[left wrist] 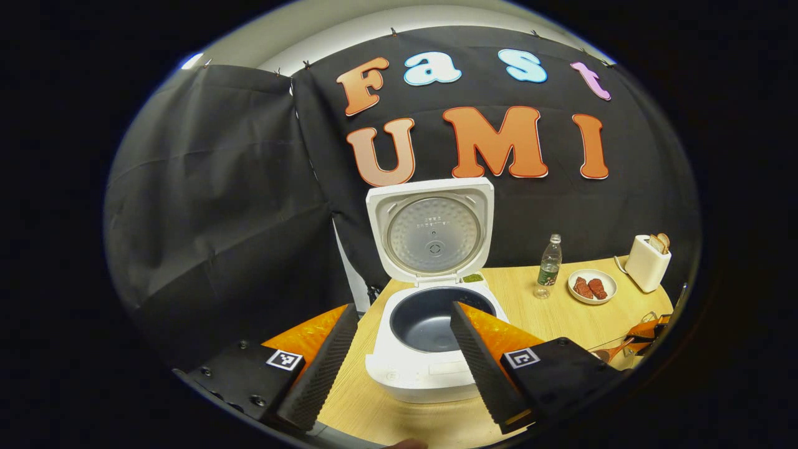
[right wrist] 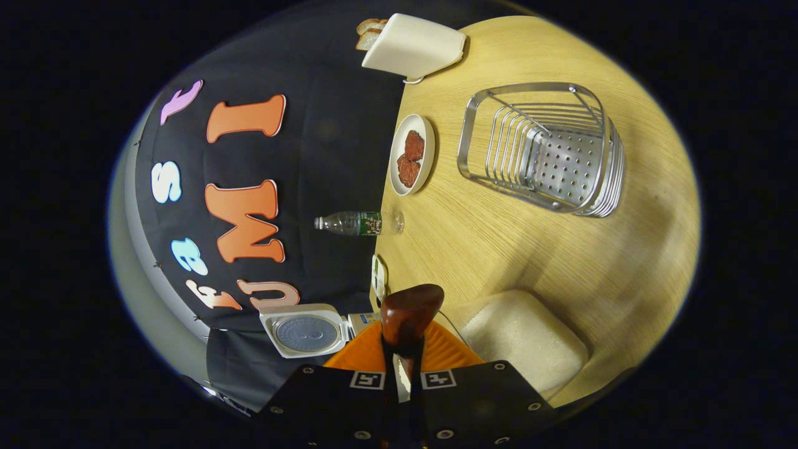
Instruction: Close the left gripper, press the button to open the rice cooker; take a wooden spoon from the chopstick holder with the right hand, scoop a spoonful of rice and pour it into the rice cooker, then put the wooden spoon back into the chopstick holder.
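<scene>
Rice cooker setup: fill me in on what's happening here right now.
A person is working with two handheld grippers. The rice cooker stands on the wooden table with its lid up and its inner pot looking empty. The left gripper hangs open in front of it, holding nothing. The right gripper is shut on the wooden spoon, held over the table beside a container of rice. The chopstick holder stands empty farther off.
</scene>
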Available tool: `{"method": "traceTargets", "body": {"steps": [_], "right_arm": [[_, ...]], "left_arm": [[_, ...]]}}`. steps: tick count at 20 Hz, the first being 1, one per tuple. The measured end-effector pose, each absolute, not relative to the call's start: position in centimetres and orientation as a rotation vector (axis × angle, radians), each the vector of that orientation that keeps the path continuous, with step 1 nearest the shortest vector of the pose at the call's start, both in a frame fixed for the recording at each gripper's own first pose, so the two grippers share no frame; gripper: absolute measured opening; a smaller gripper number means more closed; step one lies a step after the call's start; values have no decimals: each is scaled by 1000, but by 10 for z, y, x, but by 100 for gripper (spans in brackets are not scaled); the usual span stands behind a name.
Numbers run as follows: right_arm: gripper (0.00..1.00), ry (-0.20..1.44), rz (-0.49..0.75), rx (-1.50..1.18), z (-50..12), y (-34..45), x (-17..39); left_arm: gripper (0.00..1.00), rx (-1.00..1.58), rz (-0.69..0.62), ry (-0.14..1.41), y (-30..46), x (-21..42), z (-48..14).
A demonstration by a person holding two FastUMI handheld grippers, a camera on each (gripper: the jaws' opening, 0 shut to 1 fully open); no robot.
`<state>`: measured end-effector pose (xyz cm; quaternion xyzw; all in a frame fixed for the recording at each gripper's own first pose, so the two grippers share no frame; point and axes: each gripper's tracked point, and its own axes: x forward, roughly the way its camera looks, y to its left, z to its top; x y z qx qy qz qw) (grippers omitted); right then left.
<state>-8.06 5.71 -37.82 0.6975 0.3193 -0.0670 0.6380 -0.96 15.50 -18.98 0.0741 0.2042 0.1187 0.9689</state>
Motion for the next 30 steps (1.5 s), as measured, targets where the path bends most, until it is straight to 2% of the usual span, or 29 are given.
{"method": "traceTargets", "body": {"steps": [1, 2, 3, 4, 7, 10, 11, 12, 13, 15, 17, 18, 20, 21, 24, 25, 26, 29, 30], "right_arm": [[7, 717, -151, 1632, -376, 53, -81], [7, 701, -149, 1674, -369, 48, -80], [7, 679, -141, 1718, -363, 46, -78], [7, 666, -134, 1748, -358, 45, -76], [7, 626, -96, 1813, -335, 47, -65], [7, 606, -32, 1878, -304, 64, -48], [7, 595, -25, 1908, -294, 69, -39], [7, 594, 0, 1932, -284, 78, -32], [6, 595, 25, 1954, -274, 87, -24], [7, 613, 71, 1967, -258, 108, -9], [7, 643, 101, 1964, -248, 131, 7], [7, 664, 116, 1964, -246, 144, 15], [7, 704, 127, 1959, -246, 172, 33], [7, 726, 127, 1952, -247, 186, 43], [7, 781, 152, 1927, -244, 229, 69], [6, 797, 162, 1914, -243, 243, 77], [7, 808, 170, 1903, -241, 255, 85], [7, 808, 165, 1785, -247, 284, 116], [7, 802, 161, 1734, -247, 290, 125]], "left_arm": [[96, 149, 241, 410, 155, -9, -189], [100, 147, 240, 410, 154, -7, -189], [97, 146, 242, 408, 154, -7, -189], [100, 144, 241, 407, 154, -7, -188], [100, 138, 243, 405, 155, -7, -189], [100, 133, 252, 398, 160, -7, -188], [97, 128, 259, 395, 164, -7, -188], [100, 120, 266, 394, 168, -8, -187], [97, 112, 276, 393, 172, -10, -188], [100, 99, 295, 392, 184, -13, -188], [97, 95, 321, 386, 201, -18, -186], [100, 91, 338, 381, 210, -21, -184], [97, 83, 378, 374, 232, -27, -183], [100, 78, 397, 373, 243, -31, -183], [100, 69, 458, 373, 275, -44, -185], [97, 68, 476, 374, 286, -49, -185], [100, 68, 494, 376, 298, -52, -186], [97, 52, 541, 382, 328, -61, -190], [100, 45, 554, 388, 337, -64, -194]]}}
